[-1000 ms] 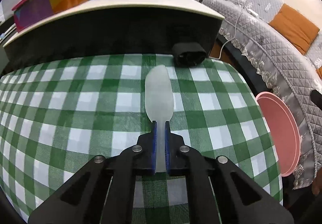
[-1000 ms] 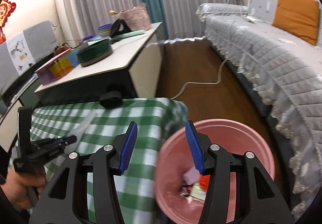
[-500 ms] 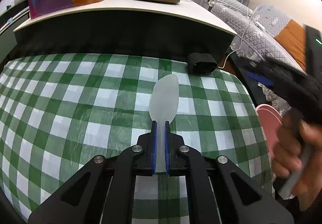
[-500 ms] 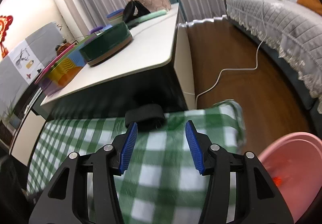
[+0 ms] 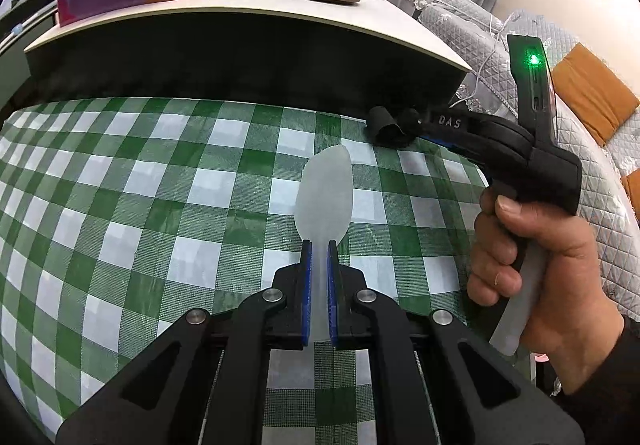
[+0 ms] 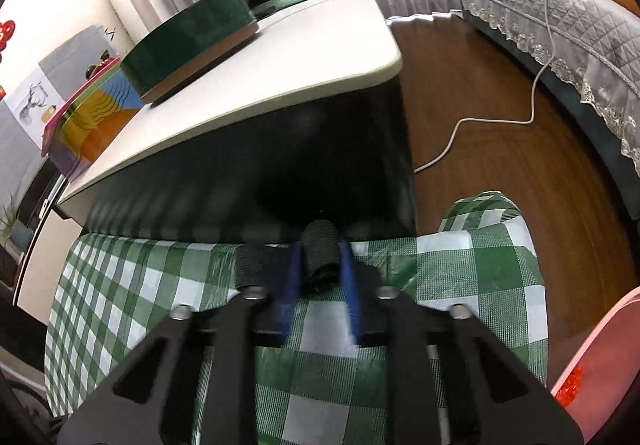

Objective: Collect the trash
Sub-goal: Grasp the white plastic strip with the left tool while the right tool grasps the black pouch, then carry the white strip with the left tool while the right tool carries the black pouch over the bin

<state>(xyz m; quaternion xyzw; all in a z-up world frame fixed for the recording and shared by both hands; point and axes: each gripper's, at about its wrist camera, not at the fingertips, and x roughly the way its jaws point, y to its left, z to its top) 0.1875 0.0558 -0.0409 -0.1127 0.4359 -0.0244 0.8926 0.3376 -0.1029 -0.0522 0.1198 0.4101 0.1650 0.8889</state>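
The right gripper (image 6: pixel 320 275), which a second ago was hanging with its jaws spread over the pink bin (image 6: pixel 600 377) beside the table, is now sitting at the far edge of the checked tablecloth (image 6: pixel 480 277), and its jaws have just been closing around the small black roll (image 6: pixel 322 259) lying there. In the right wrist view the roll is filling the gap between the two blue pads and the pads are looking as if they are pressing its sides, though the picture is blurred, so how firm the pinch is cannot be told. The left wrist view is showing the same thing from the side: the right hand (image 5: pixel 532 269) is squeezing the handle while the gripper's tip is meeting the roll (image 5: pixel 390 127) at the cloth's far right corner. The left gripper (image 5: pixel 318 285) is pinching the neck of a frosted plastic spoon (image 5: pixel 326 189) above the cloth, pads tight on it, as it was a second ago. For the task, this is looking like two pieces of trash in hand at once; the bin is waiting just off the table's right edge, so both are probably heading there next.
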